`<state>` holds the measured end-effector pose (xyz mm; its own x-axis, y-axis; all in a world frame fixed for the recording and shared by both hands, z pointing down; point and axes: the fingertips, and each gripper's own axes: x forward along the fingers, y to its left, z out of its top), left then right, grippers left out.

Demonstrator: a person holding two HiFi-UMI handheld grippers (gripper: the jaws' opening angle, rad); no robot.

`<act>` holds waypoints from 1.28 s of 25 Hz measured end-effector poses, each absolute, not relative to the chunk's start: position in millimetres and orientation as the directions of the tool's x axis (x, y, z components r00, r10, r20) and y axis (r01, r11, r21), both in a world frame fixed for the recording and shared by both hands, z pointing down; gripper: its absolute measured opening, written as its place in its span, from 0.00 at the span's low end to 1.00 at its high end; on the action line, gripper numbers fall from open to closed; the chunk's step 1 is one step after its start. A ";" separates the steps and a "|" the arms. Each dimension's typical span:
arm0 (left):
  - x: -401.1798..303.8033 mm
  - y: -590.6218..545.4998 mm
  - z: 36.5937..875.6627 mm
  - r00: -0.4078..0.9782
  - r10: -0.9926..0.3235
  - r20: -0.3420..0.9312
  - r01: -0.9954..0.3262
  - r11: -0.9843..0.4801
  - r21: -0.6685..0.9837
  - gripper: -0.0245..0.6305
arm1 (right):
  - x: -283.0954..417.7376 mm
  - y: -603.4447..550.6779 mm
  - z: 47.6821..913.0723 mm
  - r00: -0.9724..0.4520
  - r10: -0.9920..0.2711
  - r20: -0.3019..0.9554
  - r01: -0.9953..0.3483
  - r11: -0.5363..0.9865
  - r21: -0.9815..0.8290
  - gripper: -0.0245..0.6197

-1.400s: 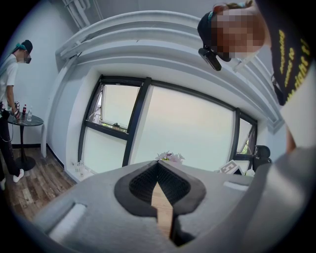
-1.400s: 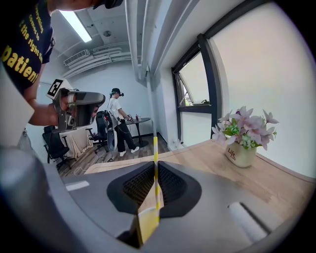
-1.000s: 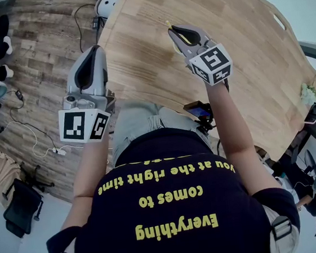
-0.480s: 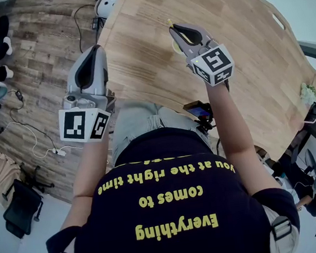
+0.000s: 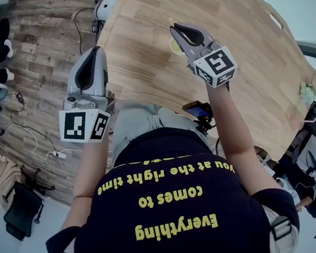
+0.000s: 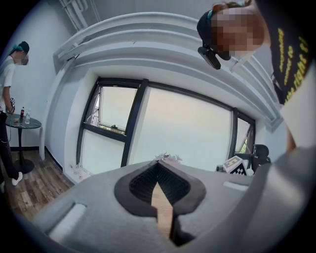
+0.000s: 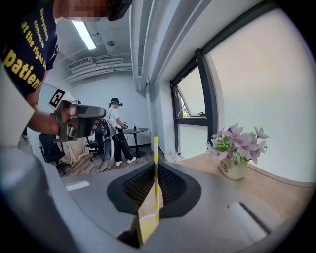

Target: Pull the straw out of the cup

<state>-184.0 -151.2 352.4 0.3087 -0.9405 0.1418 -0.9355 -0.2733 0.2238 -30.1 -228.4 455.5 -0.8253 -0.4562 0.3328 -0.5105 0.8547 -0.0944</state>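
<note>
A yellow-and-white striped straw stands upright between the pads of my right gripper, which is shut on it. Below the jaws a pale yellow-green cup shows through the gap. In the head view the right gripper hangs over the wooden table, with the cup on the table just under its jaws; the straw is too thin to make out there. My left gripper is held off the table's left edge, shut, with nothing in it.
A small pot of pink flowers stands on the table ahead of the right gripper. More flowers lie at the table's right edge. A person stands by a round side table on the plank floor.
My right gripper has risen a little with the straw in it, and the cup shows more plainly under the jaws. The left gripper has not moved.
</note>
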 end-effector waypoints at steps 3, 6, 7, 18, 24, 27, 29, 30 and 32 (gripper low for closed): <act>-181.7 -151.2 351.0 0.312 -0.940 0.140 -0.935 -0.278 0.221 0.04 | -28.5 -228.6 448.3 -0.829 -0.465 0.311 -0.512 0.854 -0.090 0.08; -180.7 -151.1 348.6 0.315 -0.939 0.135 -0.934 -0.282 0.218 0.04 | -27.6 -228.5 439.7 -0.833 -0.473 0.287 -0.514 0.854 -0.083 0.08; -180.5 -150.7 347.4 0.316 -0.940 0.132 -0.934 -0.284 0.216 0.04 | -27.2 -228.2 436.7 -0.834 -0.475 0.279 -0.514 0.854 -0.081 0.08; -174.1 -147.3 337.9 0.324 -0.940 0.112 -0.933 -0.298 0.200 0.04 | -13.0 -228.7 408.2 -0.836 -0.519 0.177 -0.539 0.837 -0.092 0.08; -170.4 -143.2 333.8 0.330 -0.938 0.104 -0.932 -0.306 0.194 0.04 | -6.4 -226.7 388.7 -0.834 -0.540 0.114 -0.550 0.830 -0.089 0.08; -167.6 -140.4 331.8 0.334 -0.937 0.103 -0.931 -0.311 0.191 0.04 | -2.6 -225.1 375.3 -0.830 -0.550 0.086 -0.557 0.826 -0.085 0.08; -165.5 -138.7 331.0 0.337 -0.936 0.103 -0.930 -0.314 0.189 0.04 | 1.6 -224.2 367.5 -0.827 -0.559 0.064 -0.562 0.823 -0.084 0.08; -164.7 -138.2 330.7 0.339 -0.935 0.103 -0.930 -0.317 0.188 0.04 | 3.9 -223.8 363.9 -0.824 -0.564 0.053 -0.566 0.820 -0.084 0.08; -163.1 -137.5 330.1 0.344 -0.934 0.100 -0.928 -0.322 0.185 0.04 | 8.7 -222.9 356.5 -0.817 -0.576 0.027 -0.576 0.813 -0.084 0.08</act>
